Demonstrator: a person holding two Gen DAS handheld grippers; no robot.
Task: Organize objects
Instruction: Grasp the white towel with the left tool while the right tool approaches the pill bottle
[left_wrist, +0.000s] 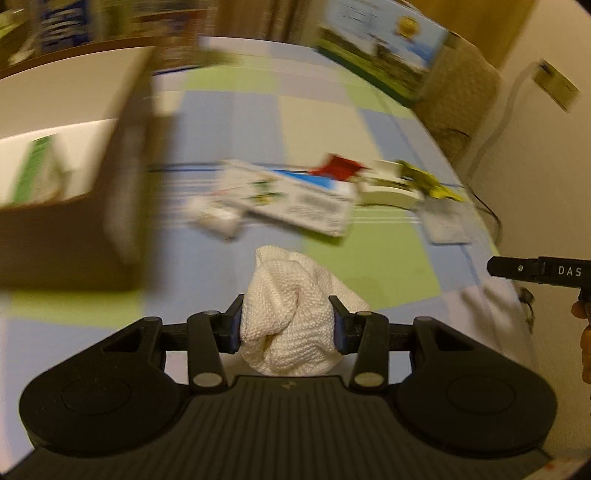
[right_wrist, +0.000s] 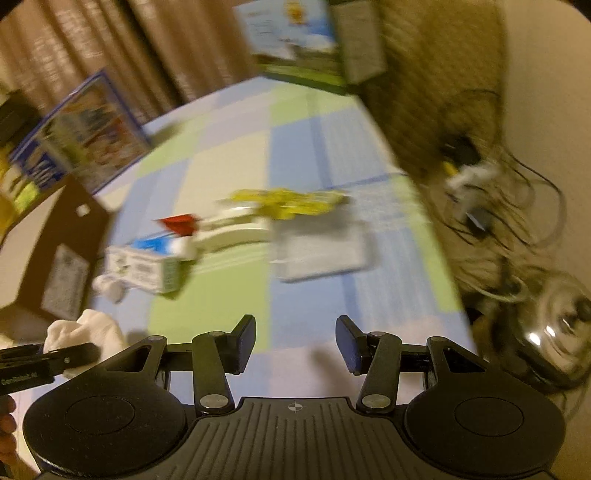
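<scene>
The left tongs (left_wrist: 288, 325) were clenched on a crumpled white cloth (left_wrist: 291, 314), held above the checkered counter (left_wrist: 388, 258), with an open cardboard box (left_wrist: 74, 221) at ten o'clock already holding a green-and-white carton (left_wrist: 37, 170). The right tongs (right_wrist: 295, 343) stood released and empty. In my judgement the task was partway done: a printed carton (left_wrist: 295, 199), a red piece (left_wrist: 338, 166), a yellow packet (left_wrist: 428, 181) and a flat white item (left_wrist: 443, 221), lying from twelve to two o'clock of the cloth, remained unsorted.
</scene>
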